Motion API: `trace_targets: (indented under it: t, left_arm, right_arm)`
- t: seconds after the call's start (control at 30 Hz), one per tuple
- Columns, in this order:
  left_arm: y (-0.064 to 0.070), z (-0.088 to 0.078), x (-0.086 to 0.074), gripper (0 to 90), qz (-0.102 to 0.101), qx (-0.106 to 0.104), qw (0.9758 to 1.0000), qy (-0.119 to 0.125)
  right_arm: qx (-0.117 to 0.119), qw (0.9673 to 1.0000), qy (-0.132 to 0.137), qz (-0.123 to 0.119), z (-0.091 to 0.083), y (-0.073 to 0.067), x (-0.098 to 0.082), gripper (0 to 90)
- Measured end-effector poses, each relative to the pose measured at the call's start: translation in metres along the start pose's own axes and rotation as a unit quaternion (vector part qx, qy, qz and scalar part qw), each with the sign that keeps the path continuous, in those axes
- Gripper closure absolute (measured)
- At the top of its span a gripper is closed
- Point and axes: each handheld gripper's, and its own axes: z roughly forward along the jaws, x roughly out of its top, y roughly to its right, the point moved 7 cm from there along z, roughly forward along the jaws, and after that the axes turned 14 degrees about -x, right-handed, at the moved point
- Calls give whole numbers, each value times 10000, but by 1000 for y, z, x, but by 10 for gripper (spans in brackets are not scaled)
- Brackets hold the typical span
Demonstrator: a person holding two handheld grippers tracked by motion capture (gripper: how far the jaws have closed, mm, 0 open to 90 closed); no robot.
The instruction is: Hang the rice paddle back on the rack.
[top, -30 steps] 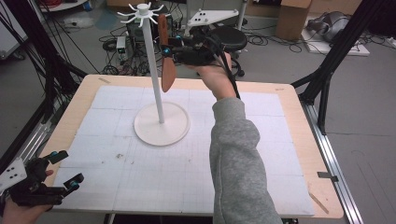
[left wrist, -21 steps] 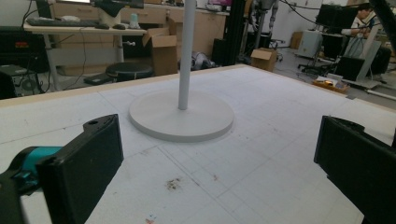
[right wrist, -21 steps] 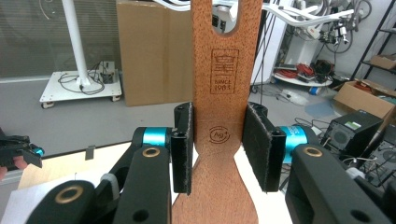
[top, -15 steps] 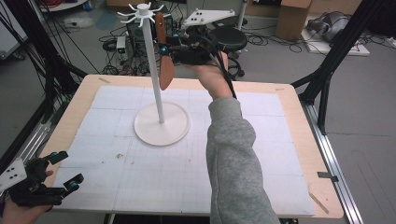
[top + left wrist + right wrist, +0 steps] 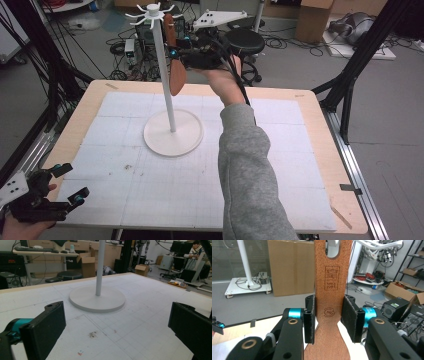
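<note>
We hold the wooden board (image 5: 176, 75) by its neck in the right gripper (image 5: 176, 54), near the top centre of the high view, just right of the white stand's pole (image 5: 165, 80). In the right gripper view the two black pads clamp the handle (image 5: 329, 297) from both sides, just below the stamped mark, with the oval hanging hole (image 5: 332, 248) at the top edge of the frame. The board hangs upright, its wider blade pointing down over the far part of the table (image 5: 310, 150), clear of the stand's round base (image 5: 172, 134).

The left gripper (image 5: 70, 192) rests at the lower left of the high view, on the near corner of the mat; in the left gripper view its jaws stand wide apart with nothing between them, the stand's base (image 5: 97, 298) ahead of them.

We judge that we are about to hang the board on one of the short hooks (image 5: 150, 11) crowning the pole. The risks come from that fit. The hole is small and the hooks are thin and crowded, so a slight tilt of the wrist could make the handle strike a neighbouring hook instead of threading. A sideways push on the top of so tall a pole could rock or tip the stand, since nothing steadies its base. And if we release before the hook truly sits through the hole, the board would drop onto the base or the table.
</note>
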Motion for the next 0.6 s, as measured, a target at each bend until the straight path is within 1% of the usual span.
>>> trace_targets:
  t: [0.27, 0.33, 0.5, 0.57, 0.6]
  left_arm:
    - [-1, -1, 0, 18, 4, 3, 10000, -13]
    - [0, -1, 0, 18, 18, 7, 10000, -20]
    - [-1, -1, 0, 18, 6, 18, 10000, -15]
    - [-1, -1, -1, 18, 3, 17, 10000, -23]
    - [-1, -1, -1, 18, -3, 15, 10000, -24]
  right_arm:
    - [7, 10000, -27, 25, 4, -1, -3, 651]
    - [2, 10000, -23, -28, 4, -2, -3, 651]
    - [-20, 10000, -71, -49, 4, -3, -5, 648]
    - [-3, 10000, -36, -62, 4, -4, -4, 636]
    - [-55, 10000, 0, -68, 3, -4, -4, 598]
